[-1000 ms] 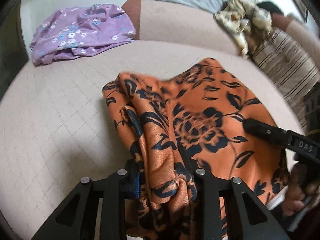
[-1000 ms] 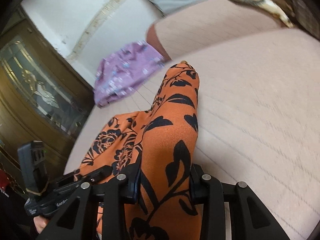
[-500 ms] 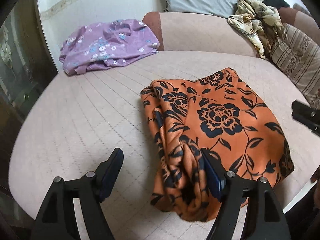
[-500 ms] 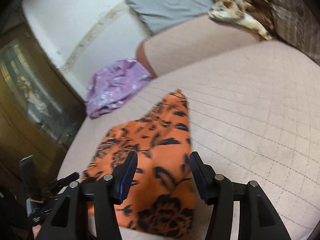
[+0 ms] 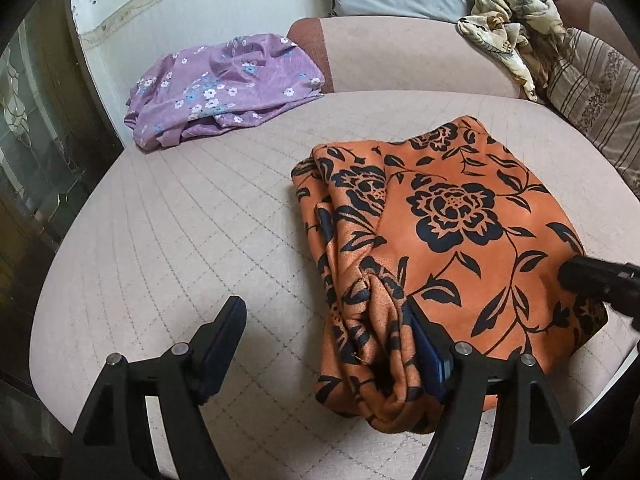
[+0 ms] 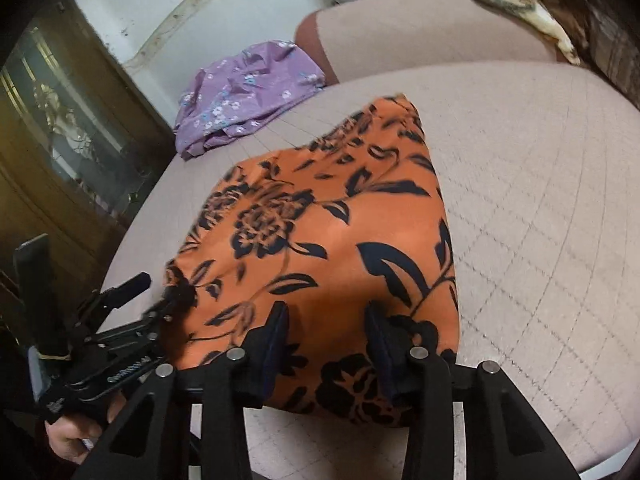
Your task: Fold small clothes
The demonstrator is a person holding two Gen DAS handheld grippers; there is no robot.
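Both tongs released; folded orange floral garment [image 5: 452, 236] lying on the quilted cushion [image 5: 180, 240].

The left gripper [image 5: 326, 344] is hovering with jaws spread wide, its right finger touching the garment's bunched near-left edge. The right gripper [image 6: 326, 344] is hovering over the garment's near edge, jaws parted, gripping nothing. A purple floral garment [image 5: 224, 88] is lying well apart at the cushion's far side, beside the backrest [image 5: 400, 56].

bare cushion [image 5: 168, 240] left, purple garment [image 5: 224, 88] behind
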